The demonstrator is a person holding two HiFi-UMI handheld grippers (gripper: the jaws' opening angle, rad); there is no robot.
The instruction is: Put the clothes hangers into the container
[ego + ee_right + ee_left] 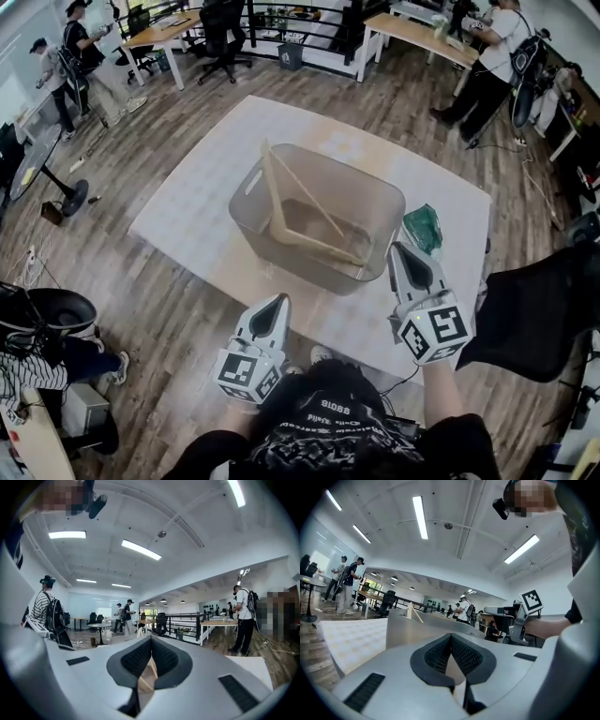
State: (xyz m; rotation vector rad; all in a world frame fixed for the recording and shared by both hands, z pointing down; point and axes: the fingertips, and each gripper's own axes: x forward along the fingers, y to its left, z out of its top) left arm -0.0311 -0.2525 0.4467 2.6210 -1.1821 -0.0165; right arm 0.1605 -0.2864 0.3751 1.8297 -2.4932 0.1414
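A translucent grey container [375, 202] stands on a pale mat [187, 206]. Inside it, wooden clothes hangers [298, 231] lean against its left wall and lie across the bottom. My left gripper [276, 304] hovers just short of the container's near edge, shut and empty. My right gripper [406, 251] is beside the container's near right corner, also shut with nothing in it. In the left gripper view the shut gripper [451, 636] points at the container's wall [410, 631], with a hanger tip [411, 612] sticking up above it. In the right gripper view the gripper [151, 640] points out across the room.
A green packet [424, 228] lies on the mat right of the container. Wooden floor surrounds the mat. Desks [417, 36], office chairs [225, 37] and several people [492, 56] stand farther off. A dark chair [539, 309] is close on my right.
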